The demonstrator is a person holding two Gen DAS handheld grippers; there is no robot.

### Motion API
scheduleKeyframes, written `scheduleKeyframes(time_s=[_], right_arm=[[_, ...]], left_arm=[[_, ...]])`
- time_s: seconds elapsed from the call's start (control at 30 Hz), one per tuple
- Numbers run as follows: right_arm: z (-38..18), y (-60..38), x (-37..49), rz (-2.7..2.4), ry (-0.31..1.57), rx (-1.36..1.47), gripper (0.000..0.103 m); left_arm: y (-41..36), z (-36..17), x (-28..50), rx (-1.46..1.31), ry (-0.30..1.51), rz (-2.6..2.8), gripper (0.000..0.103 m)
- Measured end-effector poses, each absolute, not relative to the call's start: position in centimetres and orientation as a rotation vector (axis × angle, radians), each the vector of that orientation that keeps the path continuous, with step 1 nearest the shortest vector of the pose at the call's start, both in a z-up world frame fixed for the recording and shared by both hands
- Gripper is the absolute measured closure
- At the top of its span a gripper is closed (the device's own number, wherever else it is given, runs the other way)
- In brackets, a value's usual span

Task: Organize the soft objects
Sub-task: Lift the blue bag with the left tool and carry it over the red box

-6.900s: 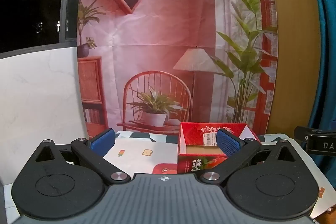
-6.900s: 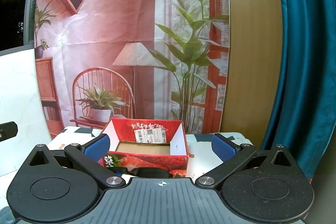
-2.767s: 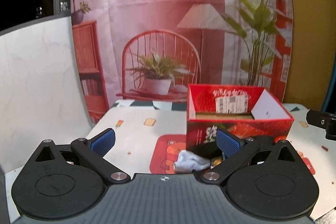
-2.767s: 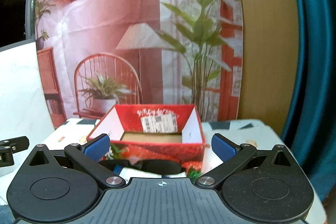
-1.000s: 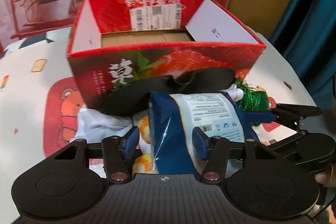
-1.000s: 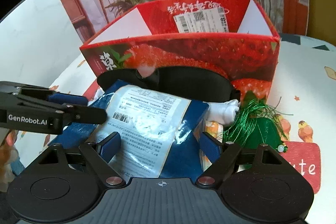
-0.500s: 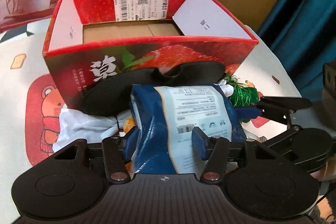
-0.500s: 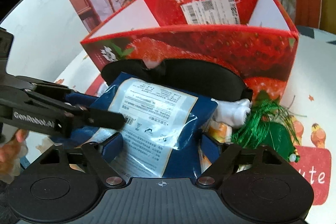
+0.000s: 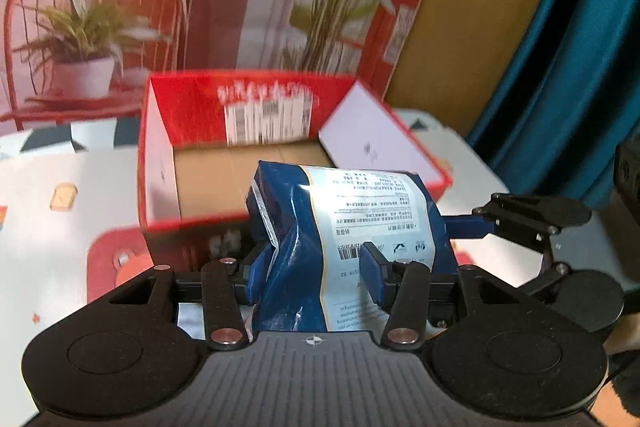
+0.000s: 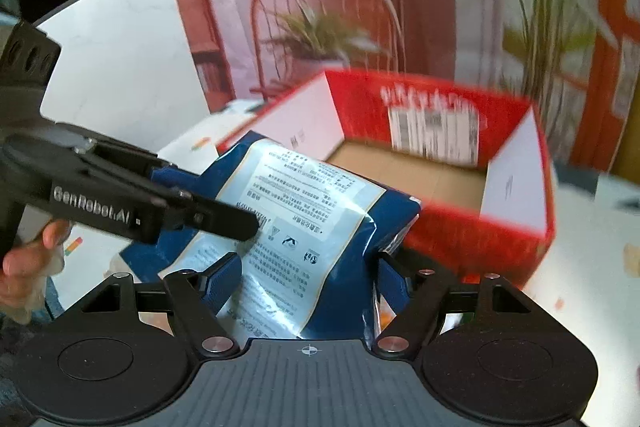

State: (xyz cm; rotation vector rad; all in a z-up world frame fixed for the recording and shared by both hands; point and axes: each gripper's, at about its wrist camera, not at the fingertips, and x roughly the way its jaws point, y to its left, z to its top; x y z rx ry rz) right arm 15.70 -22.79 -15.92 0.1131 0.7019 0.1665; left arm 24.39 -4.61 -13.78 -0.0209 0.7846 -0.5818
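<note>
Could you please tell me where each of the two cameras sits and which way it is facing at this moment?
Left wrist view: sits on the left claw, looking forward and down along its fingers at the blue bag it pinches and the open red box; the right claw reaches in from the right edge.
Right wrist view: sits on the right claw, facing the same bag and box; the left claw and a hand enter from the left.
Shared: bag, box, and each other's claw.

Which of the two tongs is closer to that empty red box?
Hard to call. Left tongs and right tongs both clamp the blue bag, held just short of the red box.
</note>
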Motion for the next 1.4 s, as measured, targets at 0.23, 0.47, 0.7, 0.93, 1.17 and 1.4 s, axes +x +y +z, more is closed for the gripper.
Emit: scheduleKeyframes(time_s=[0.23, 0.47, 0.7, 0.93, 1.17, 1.4], right_arm=[[-12.5, -23.1, 17.5, 0.159, 0.628, 0.009, 0.032], [-10.0, -23.8, 19.4, 0.138, 0.563, -0.081, 0.032], [-9.4, -24.3, 22.2, 0.126, 0.505, -0.192, 0.032], [-10.7, -24.3, 25.8, 0.113, 0.467, -0.299, 0.032], [-13.4, -24.2, 29.1, 0.103, 0.493, -0.368, 0.032], [-17.1, -24.9, 30.9, 0.088, 0.594, -0.366, 0.034]], left_arm=[[-5.3, -11.1, 25.5, -0.057, 0.715, -0.567, 0.052], [-5.8, -9.9, 27.2, -0.085, 0.672, -0.559, 0.052], [-5.8, -9.5, 30.3, -0.113, 0.644, -0.526, 0.052], [-5.8, -10.1, 33.8, -0.116, 0.634, -0.482, 0.052], [-6.0, -11.9, 37.0, -0.122, 0.658, -0.453, 0.052], [-7.2, -14.9, 39.1, -0.063, 0.74, -0.465, 0.052]])
